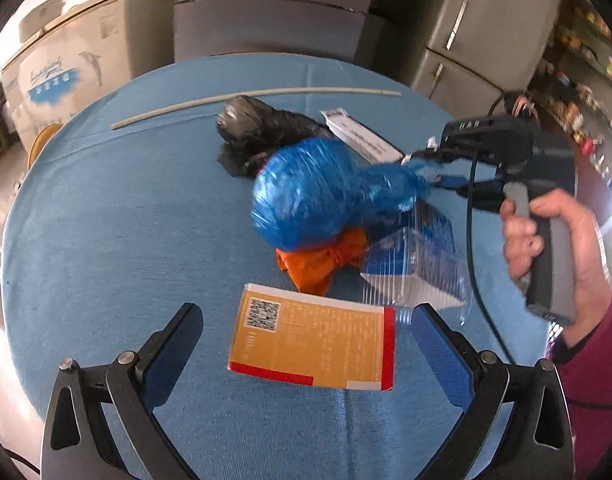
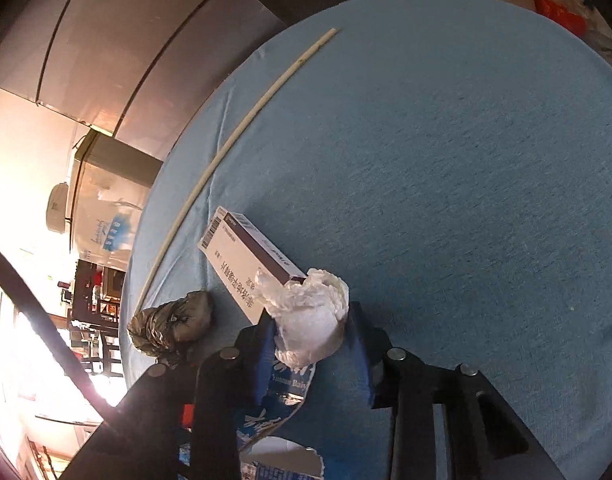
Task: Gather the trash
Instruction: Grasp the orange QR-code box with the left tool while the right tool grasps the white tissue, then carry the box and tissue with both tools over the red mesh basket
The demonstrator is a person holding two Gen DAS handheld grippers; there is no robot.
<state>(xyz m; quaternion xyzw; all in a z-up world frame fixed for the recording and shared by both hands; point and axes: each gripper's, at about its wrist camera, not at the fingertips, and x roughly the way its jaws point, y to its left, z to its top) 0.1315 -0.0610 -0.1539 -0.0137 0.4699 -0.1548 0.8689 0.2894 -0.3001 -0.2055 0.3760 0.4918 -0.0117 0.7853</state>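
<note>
- Looking down from the left wrist camera onto a round table under a blue cloth, with a heap of rubbish near its middle.
- A flat white cardboard box with a barcode lies on the far side of the heap and serves as the landmark here.
- Just left of the white box sits a crumpled black plastic bag.
- In front of the white box is a knotted blue plastic bag, blurred, with a crumpled orange bag and a clear ribbed plastic tub nearer the camera.
- Nearest of all lies a flat orange carton with red edges.
- The left gripper hangs over that carton with its jaws spread wide and holding nothing, probably lining up to take it.
- Right of the white box, a hand holds the right gripper, whose tips meet the blue bag's narrow end; this view does not show whether they grip it.
- From the right wrist camera, the right gripper's blue pads are closed on a white crumpled paper wad, which sits just short of the white box's near end.
- A torn blue printed packet lies under the fingers.
- The wad looks pinched for carrying off; no bin is in view.
</note>
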